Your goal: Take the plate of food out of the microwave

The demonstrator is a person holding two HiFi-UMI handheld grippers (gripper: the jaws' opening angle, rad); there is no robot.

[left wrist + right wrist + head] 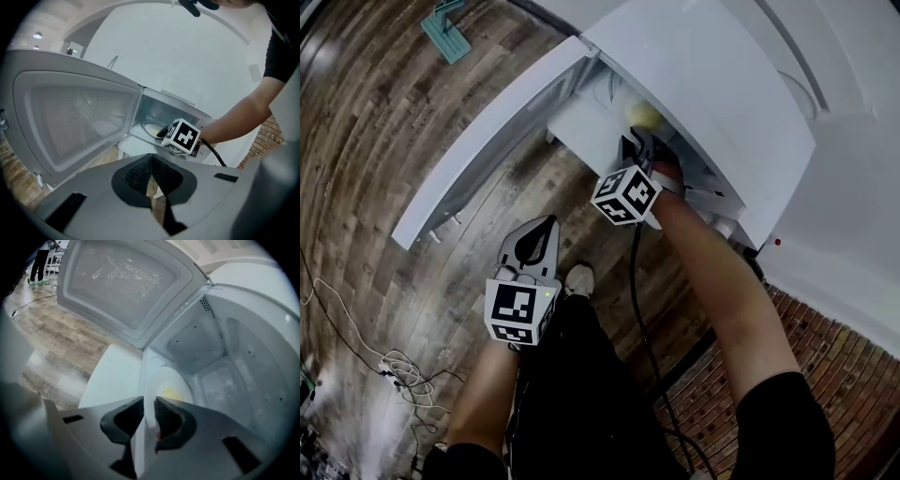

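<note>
Plate (161, 376) of food sits inside the microwave (211, 343), its near rim clamped edge-on between the right gripper's (149, 416) fingers; the left gripper (151, 180), closed on nothing, hangs farther out.

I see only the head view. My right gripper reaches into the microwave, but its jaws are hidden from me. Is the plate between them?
Observer: Yes. The right gripper view shows the right gripper closed on the near rim of the white plate.
Operator: Is the food near the jaws?
Observer: No. The yellow food lies toward the middle of the plate, clear of the pads.
Operator: What about my left gripper, is it holding something?
Observer: No. In the left gripper view the left gripper is shut and empty, outside the microwave.
</note>
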